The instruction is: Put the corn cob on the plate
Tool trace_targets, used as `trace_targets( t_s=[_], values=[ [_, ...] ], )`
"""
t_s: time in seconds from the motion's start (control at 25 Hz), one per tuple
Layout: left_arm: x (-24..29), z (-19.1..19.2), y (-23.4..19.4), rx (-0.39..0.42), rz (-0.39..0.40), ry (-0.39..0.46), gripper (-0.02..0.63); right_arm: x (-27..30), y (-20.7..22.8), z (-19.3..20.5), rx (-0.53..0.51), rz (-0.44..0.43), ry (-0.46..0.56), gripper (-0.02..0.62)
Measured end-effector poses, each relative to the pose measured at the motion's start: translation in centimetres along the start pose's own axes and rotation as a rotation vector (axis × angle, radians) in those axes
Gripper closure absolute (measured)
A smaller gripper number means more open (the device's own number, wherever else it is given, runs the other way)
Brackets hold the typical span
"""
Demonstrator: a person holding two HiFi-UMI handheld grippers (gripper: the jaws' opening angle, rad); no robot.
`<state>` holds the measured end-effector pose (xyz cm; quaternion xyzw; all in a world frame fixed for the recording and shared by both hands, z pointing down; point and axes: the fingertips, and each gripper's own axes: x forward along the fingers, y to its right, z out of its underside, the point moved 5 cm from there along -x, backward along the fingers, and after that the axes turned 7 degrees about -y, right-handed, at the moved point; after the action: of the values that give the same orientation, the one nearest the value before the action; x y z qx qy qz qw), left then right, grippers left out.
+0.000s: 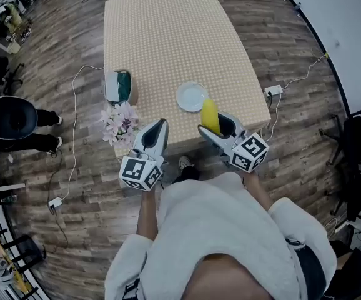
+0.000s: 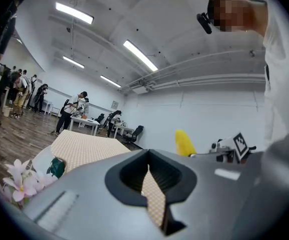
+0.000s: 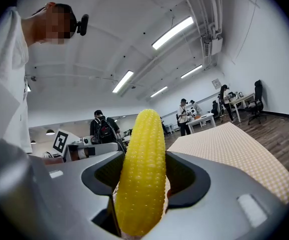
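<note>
In the head view a white plate (image 1: 192, 96) lies near the front edge of a table with a checked cloth (image 1: 168, 36). My right gripper (image 1: 216, 125) is shut on a yellow corn cob (image 1: 210, 114), which stands upright between the pads (image 3: 143, 169). The cob hangs over the table's front edge, just right of and nearer than the plate. My left gripper (image 1: 161, 125) is shut and holds nothing, level with the right one and to its left. In the left gripper view its jaws (image 2: 152, 184) show only a thin slit, with the corn cob (image 2: 185, 143) off to the right.
A bunch of pale pink flowers (image 1: 121, 122) sits at the table's front left corner, with a white and green object (image 1: 119, 86) behind it. Cables and power strips (image 1: 273, 91) lie on the wood floor on both sides. A person (image 1: 18, 127) stands at the left.
</note>
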<state>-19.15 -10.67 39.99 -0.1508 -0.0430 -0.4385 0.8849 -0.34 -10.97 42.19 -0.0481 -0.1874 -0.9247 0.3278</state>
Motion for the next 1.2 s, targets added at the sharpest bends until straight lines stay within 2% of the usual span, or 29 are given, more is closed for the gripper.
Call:
trace_targets(
  t_s=[0.2, 0.6, 1.2],
  values=[
    [1.3, -0.2, -2.7, 0.008, -0.006, -0.026, 0.598, 2.4, 0.9, -1.2, -0.007, 0.023, 0.003, 0.333],
    [3.5, -0.2, -4.2, -0.057, -0.002, -0.034, 0.598, 3.8, 3.2, -1.1, 0.012, 0.025, -0.025, 0.333],
    [8.2, 1.3, -1.7, -0.119, -0.078, -0.072, 0.598, 2.1, 9.2, -0.9, 0.041, -0.039, -0.099, 0.333]
  ],
)
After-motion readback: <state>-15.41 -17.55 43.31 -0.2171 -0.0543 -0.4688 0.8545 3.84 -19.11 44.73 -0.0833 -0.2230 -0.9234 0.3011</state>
